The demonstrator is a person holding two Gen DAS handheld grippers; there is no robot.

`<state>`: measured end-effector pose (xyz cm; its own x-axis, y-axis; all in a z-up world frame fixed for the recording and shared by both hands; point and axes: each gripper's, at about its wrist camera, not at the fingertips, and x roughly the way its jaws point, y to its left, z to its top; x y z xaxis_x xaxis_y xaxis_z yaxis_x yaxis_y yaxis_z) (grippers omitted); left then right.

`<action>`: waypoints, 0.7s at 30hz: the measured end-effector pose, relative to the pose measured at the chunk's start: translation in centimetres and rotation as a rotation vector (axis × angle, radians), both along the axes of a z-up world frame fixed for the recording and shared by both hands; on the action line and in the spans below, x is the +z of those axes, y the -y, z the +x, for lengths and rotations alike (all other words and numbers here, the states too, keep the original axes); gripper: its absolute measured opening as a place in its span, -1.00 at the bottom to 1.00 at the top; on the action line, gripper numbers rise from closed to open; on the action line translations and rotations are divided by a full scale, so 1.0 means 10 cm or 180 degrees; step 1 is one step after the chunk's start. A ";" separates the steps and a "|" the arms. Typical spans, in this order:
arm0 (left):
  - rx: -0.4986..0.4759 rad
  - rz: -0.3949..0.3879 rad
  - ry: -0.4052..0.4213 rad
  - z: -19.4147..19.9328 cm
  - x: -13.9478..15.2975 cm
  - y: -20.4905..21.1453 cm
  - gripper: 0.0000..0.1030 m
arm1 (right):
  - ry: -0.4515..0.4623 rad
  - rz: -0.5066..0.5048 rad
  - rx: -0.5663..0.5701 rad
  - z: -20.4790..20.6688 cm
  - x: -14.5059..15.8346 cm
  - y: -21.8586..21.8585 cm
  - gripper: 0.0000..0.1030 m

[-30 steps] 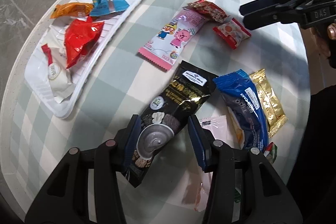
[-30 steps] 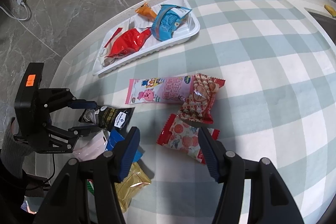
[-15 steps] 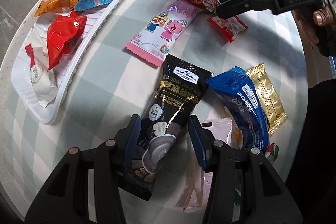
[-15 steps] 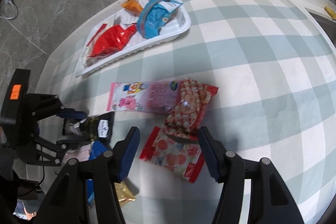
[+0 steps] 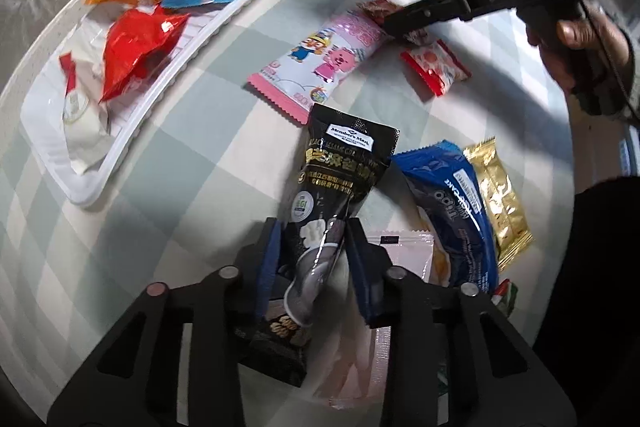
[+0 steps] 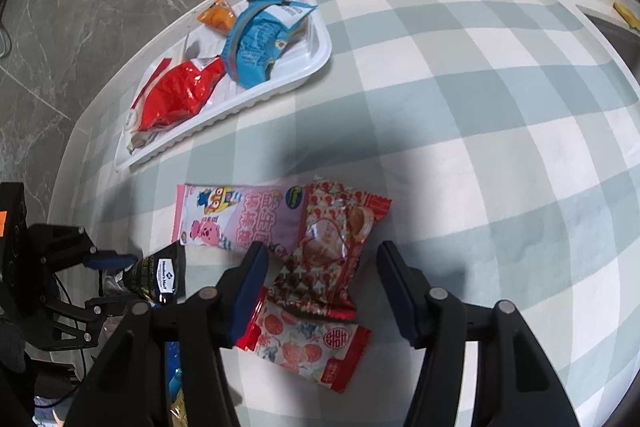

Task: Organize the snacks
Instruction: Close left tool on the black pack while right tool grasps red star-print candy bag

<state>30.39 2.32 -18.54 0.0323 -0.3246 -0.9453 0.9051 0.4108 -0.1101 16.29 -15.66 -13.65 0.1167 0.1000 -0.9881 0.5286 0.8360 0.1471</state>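
1. The left gripper (image 5: 314,255) pinches the near end of the black sesame snack pouch (image 5: 340,183), whose far end reaches toward the pink cartoon snack bar (image 5: 320,63).
2. The right gripper (image 6: 320,287) is spread wide over the red patterned candy packet (image 6: 328,251), which overlaps the strawberry-print red packet (image 6: 308,347).
3. Far left, the white tray (image 6: 320,55) holds a red packet (image 6: 180,95), a blue packet (image 6: 256,47) and an orange packet (image 6: 218,15).
4. Right of the pouch lie a blue cake wrapper (image 5: 452,199) and a gold packet (image 5: 500,195) on the checked tablecloth (image 6: 480,147).
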 end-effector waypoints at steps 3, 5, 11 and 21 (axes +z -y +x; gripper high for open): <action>0.0054 -0.0037 -0.0050 0.01 0.02 -0.06 -0.45 | -0.0034 -0.0016 0.0016 0.02 -0.01 0.03 -0.29; 0.0071 -0.0043 -0.0048 0.01 0.03 -0.08 -0.46 | -0.0027 0.0021 -0.0003 0.01 -0.02 0.05 -0.29; 0.0198 -0.0128 -0.0161 0.03 0.07 -0.13 -0.48 | -0.0029 -0.0074 0.0154 0.02 -0.01 -0.01 -0.34; 0.0419 -0.0370 -0.0492 0.15 0.13 -0.26 -0.62 | 0.0232 0.0169 -0.0098 -0.13 0.12 0.12 -0.42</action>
